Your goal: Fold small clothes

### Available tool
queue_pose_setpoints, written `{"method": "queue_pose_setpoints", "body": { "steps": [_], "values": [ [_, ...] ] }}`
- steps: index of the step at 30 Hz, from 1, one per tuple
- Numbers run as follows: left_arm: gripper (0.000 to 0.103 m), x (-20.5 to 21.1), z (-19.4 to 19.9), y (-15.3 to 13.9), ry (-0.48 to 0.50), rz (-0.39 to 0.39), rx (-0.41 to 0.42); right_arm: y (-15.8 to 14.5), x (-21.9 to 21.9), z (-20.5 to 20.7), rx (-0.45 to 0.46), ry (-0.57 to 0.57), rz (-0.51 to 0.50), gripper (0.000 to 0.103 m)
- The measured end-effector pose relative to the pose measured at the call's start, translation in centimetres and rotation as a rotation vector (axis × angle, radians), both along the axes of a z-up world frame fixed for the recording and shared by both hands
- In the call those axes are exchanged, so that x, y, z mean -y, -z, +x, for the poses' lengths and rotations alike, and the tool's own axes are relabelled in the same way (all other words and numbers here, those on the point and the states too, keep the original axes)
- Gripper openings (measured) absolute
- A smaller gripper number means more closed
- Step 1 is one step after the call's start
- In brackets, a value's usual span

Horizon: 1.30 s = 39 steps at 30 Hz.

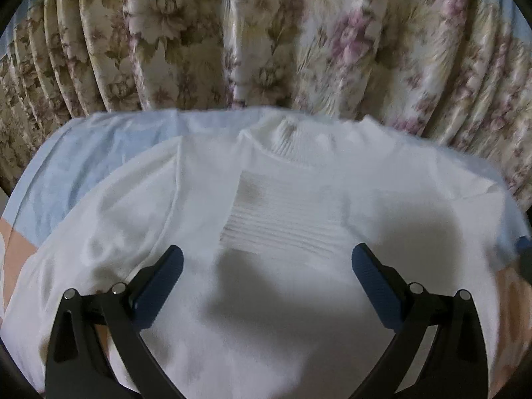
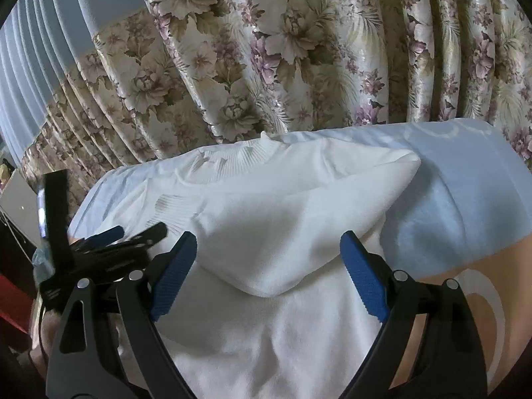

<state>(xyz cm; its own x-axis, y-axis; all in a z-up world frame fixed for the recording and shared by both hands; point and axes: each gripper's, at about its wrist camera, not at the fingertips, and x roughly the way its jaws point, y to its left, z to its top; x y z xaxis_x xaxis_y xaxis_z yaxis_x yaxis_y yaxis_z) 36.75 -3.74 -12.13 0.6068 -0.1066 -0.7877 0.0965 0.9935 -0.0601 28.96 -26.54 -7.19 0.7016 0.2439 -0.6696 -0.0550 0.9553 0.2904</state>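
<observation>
White sweater (image 2: 266, 239) flat on bed (image 2: 465, 199), collar at far edge, one sleeve folded across the body. Left gripper (image 1: 266, 262) wide, empty. Right gripper (image 2: 266, 252) wide, empty, over sleeve fold.

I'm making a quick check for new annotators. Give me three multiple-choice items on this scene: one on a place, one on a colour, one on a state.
1. Where does the folded-over sleeve lie?
A. on the sweater's body
B. on the floor
C. over the curtain

2. What colour is the sweater?
A. red
B. white
C. black

3. How does the right tool stand?
A. shut on the sleeve
B. shut on the collar
C. open, holding nothing

Answers: 1 A, the sleeve rests across the sweater's front. 2 B, the knit is white all over. 3 C, its blue pads are wide apart, clear of the fabric.
</observation>
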Motion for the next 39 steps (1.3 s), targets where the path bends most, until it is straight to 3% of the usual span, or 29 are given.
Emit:
{"method": "queue_pose_setpoints", "body": {
  "steps": [4, 8, 10, 11, 13, 16, 19, 24, 28, 36, 39],
  "values": [
    [0.101, -0.7, 1.4, 1.5, -0.012, -0.031, -0.057, 0.4, -0.2, 0.3, 0.003, -0.002, 0.011, 0.088],
    [0.099, 0.1, 1.4, 1.2, 0.017, -0.035, -0.035, 1.0, -0.2, 0.8, -0.011, -0.003, 0.002, 0.088],
    [0.081, 0.9, 1.3, 0.9, 0.032, -0.016, -0.02, 1.5, 0.0, 1.0, -0.022, 0.002, -0.002, 0.088],
    [0.076, 1.2, 1.4, 0.8, 0.028, -0.004, -0.014, 1.6, 0.1, 1.0, -0.025, 0.004, -0.005, 0.088],
    [0.051, 0.9, 1.5, 0.7, 0.015, -0.029, -0.008, 1.7, 0.2, 1.0, -0.028, 0.005, -0.011, 0.088],
    [0.03, 0.1, 1.4, 0.6, -0.011, -0.061, -0.016, 1.8, 0.3, 1.1, -0.028, 0.006, -0.016, 0.088],
    [0.016, -0.2, 1.2, -0.1, -0.01, -0.051, 0.001, 1.8, 0.5, 1.1, -0.024, 0.008, -0.023, 0.088],
    [0.012, -1.2, 0.3, -2.0, -0.019, 0.0, 0.075, 1.7, 1.3, 1.0, -0.008, 0.022, -0.061, 0.088],
    [0.011, -1.8, 0.4, -2.0, -0.036, 0.022, 0.081, 1.8, 2.8, 0.6, -0.011, 0.063, -0.073, 0.088],
    [0.01, -6.4, 1.7, -2.4, -0.197, 0.078, 0.099, 2.0, 4.4, 0.4, -0.028, 0.104, -0.095, 0.089],
    [0.01, -8.0, 2.3, -2.3, -0.233, 0.066, 0.086, 2.3, 4.1, 0.6, -0.035, 0.1, -0.104, 0.089]
  ]
}}
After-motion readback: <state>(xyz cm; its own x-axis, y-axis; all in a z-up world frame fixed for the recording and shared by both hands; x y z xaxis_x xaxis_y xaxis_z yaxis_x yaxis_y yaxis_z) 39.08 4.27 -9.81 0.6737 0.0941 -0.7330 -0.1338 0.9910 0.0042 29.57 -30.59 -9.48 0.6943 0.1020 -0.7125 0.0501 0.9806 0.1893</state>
